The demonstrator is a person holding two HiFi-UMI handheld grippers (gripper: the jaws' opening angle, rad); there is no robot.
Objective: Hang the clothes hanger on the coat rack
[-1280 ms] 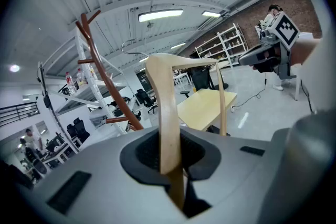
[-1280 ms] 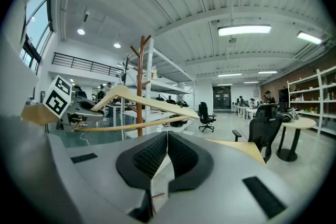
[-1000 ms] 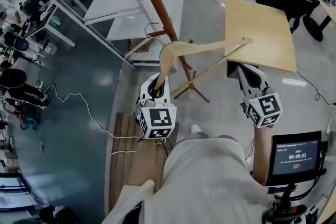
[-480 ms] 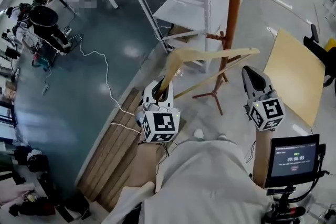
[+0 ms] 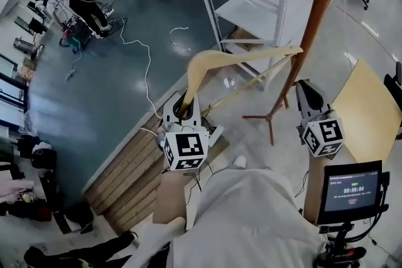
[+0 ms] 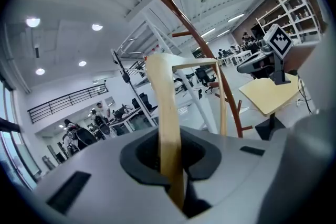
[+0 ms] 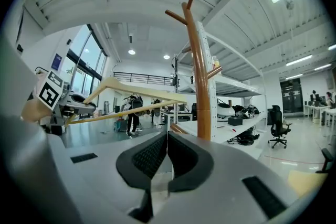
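Observation:
The pale wooden hanger (image 5: 242,57) is up in the air, and my left gripper (image 5: 184,111) is shut on the lower end of one of its arms. The left gripper view shows that arm (image 6: 165,107) rising out of the closed jaws of the left gripper (image 6: 169,153). The hanger's far end lies just left of the brown coat rack (image 5: 316,6), whether touching I cannot tell. My right gripper (image 5: 306,96) is shut and empty, right of the hanger and near the rack's pole (image 7: 200,76). In the right gripper view the hanger (image 7: 137,93) hangs left of that pole.
White metal shelving (image 5: 251,0) stands behind the rack. A beige table (image 5: 370,107) is at the right, with a small screen (image 5: 353,188) on a stand below it. Wooden boards (image 5: 129,182) and a white cable (image 5: 146,66) lie on the floor at left.
The whole view has swung round. The coat rack has shifted from behind the hanger to the right of its far end. Both grippers moved along; the left still grips the hanger.

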